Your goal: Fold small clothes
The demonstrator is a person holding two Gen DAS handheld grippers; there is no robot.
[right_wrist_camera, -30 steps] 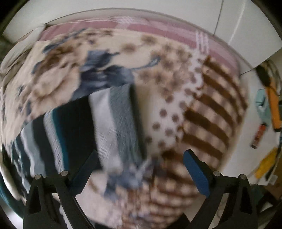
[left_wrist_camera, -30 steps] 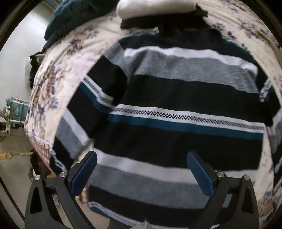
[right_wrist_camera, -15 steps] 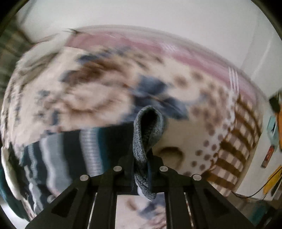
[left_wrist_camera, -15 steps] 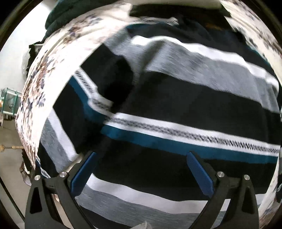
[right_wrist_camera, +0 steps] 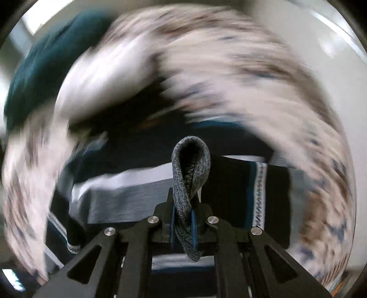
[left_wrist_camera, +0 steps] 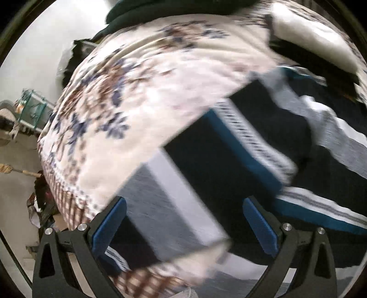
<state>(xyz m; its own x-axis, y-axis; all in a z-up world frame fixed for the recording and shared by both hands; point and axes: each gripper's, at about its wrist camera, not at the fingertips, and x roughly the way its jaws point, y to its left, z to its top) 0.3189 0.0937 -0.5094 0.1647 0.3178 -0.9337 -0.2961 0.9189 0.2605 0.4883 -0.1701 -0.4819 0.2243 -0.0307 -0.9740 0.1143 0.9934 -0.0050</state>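
A striped sweater (left_wrist_camera: pixel 240 146) in black, grey, white and teal lies on a floral blanket (left_wrist_camera: pixel 142 96). In the left wrist view its left sleeve (left_wrist_camera: pixel 174 201) runs toward me between the blue pads of my left gripper (left_wrist_camera: pixel 183 227), which is open just above the sleeve. In the right wrist view my right gripper (right_wrist_camera: pixel 183 220) is shut on the grey cuff (right_wrist_camera: pixel 189 174) of the other sleeve, held over the sweater body (right_wrist_camera: pixel 137 190). That view is heavily blurred.
A white folded item (left_wrist_camera: pixel 314 39) and a dark teal garment (left_wrist_camera: pixel 174 11) lie at the far end of the blanket. The blanket's edge (left_wrist_camera: pixel 62 190) drops to the floor at the left, with clutter (left_wrist_camera: pixel 27 110) beyond it.
My right gripper shut on the grey sleeve cuff and swung it over the sweater body. My left gripper moved left from the sweater body to the left sleeve, still open.
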